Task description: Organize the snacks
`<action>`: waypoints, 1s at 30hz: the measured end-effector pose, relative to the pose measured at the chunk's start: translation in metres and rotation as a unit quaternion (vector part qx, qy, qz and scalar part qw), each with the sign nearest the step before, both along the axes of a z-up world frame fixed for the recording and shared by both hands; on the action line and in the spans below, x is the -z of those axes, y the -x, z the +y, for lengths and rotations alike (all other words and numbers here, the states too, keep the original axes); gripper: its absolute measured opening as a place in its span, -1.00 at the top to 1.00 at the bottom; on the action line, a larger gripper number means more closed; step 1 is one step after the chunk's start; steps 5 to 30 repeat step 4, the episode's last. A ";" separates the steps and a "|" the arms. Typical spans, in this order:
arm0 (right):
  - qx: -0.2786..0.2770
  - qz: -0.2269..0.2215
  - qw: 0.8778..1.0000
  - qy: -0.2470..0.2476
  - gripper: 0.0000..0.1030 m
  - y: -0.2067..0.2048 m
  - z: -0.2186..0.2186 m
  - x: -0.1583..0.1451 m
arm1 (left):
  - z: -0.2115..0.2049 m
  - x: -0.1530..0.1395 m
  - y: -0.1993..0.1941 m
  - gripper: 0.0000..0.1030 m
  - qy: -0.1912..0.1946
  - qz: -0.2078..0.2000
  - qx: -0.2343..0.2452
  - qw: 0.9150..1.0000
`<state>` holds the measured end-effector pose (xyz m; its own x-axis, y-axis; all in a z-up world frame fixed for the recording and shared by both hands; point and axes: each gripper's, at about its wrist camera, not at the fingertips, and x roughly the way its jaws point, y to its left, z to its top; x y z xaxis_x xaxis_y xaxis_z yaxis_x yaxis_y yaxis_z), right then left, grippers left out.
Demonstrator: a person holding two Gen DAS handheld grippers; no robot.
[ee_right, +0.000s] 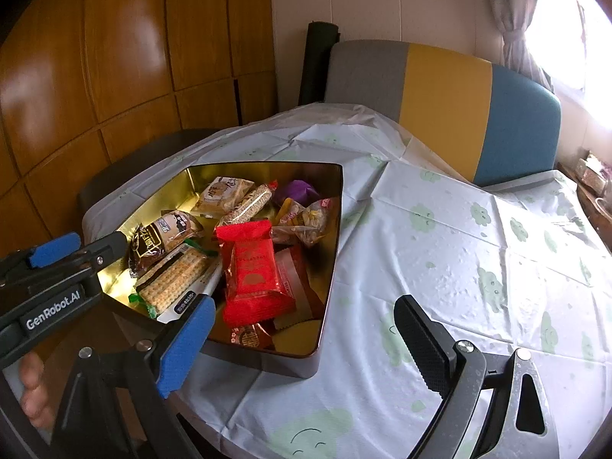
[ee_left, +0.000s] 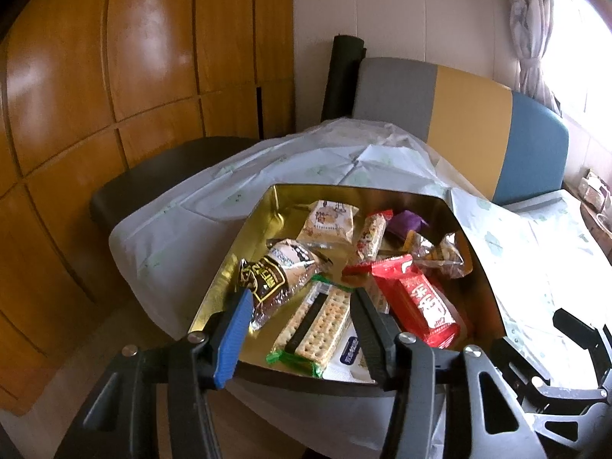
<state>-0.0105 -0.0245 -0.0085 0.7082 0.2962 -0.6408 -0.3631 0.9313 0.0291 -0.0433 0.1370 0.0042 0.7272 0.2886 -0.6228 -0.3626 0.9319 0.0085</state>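
Jaws of the left gripper stand apart around the cracker pack in the gold tin on the bench (near left edge); the right gripper gapes wide, empty. Slippery wrapping could slide out if pinched badly.

Table under a white cloth with green prints, gold-lined tin resting directly on it

Gold tin of snacks, lid off

The tin sits on the table with a cracker pack, red packet and brown wrapped bun piled inside.
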 end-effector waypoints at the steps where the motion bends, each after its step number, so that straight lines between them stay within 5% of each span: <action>1: 0.000 0.001 1.000 0.000 -0.85 0.000 0.000 0.000 | -0.001 -0.001 0.000 -0.04 -0.006 -0.003 0.000 1.000; 30: 0.002 0.001 1.000 -0.003 -0.85 -0.001 -0.002 -0.001 | -0.001 -0.001 -0.003 -0.05 0.002 0.004 0.011 1.000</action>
